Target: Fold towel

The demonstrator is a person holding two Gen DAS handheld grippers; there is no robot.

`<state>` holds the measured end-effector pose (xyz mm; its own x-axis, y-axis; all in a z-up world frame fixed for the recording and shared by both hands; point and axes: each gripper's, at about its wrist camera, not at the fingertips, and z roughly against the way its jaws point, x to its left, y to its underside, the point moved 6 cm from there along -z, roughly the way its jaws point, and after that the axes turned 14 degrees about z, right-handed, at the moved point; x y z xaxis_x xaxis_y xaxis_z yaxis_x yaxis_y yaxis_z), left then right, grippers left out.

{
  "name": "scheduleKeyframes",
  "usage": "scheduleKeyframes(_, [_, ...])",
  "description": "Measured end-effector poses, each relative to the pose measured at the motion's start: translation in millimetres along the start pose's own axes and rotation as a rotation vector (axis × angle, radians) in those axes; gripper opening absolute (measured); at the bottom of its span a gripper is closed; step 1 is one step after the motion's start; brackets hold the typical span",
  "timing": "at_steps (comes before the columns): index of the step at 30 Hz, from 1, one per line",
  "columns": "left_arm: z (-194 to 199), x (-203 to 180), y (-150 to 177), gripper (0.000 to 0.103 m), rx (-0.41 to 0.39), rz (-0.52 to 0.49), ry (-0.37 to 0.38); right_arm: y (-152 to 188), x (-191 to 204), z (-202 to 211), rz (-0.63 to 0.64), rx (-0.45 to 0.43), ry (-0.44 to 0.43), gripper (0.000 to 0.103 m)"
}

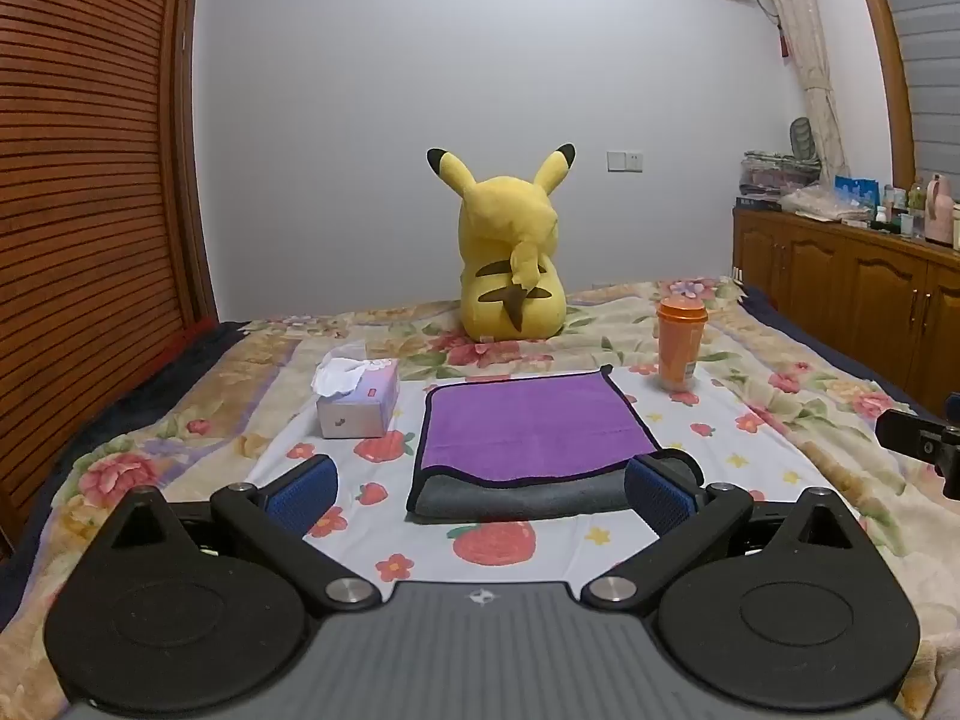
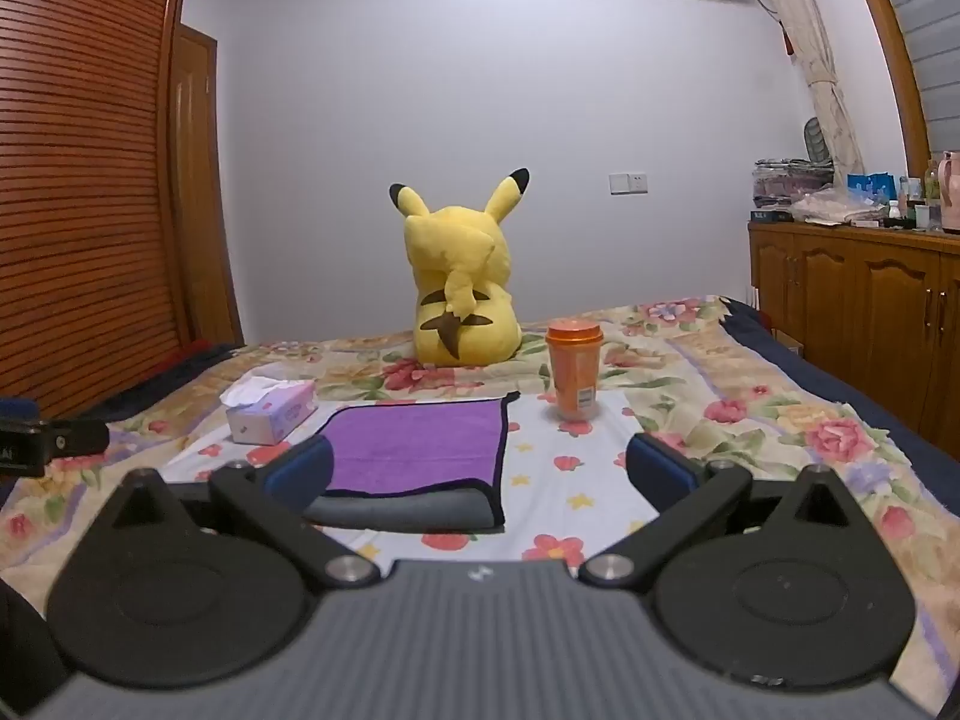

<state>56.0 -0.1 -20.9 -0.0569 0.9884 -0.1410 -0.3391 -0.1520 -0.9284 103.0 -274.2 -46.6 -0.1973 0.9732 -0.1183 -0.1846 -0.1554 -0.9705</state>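
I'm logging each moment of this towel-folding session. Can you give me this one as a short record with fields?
surface: bed with floral blanket
towel: purple towel, folded over, grey underside showing along the near edge
left claw: open, empty, just short of the towel's near edge
right claw: open, empty, near the towel's right corner
left of towel: tissue box
right of towel: orange cup, upright, lidded
behind towel: yellow plush toy, back to the cameras

A plain pale wall (image 1: pixel 372 120) closed the room's far end. Slatted reddish-brown wooden doors (image 1: pixel 84 180) lined the left; low brown wooden cabinets (image 1: pixel 840 276) stood right, beside a cream curtain (image 1: pixel 810 60). A floral-quilted bed (image 2: pixel 750 396) filled the foreground.
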Motion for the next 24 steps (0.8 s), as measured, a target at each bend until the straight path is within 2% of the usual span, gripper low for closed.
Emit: scheduleKeyframes(24, [-0.5,0.0,0.0,0.103,0.003,-0.003,0.000,1.5,-4.8,-0.1,-0.002,0.010,0.003,0.103])
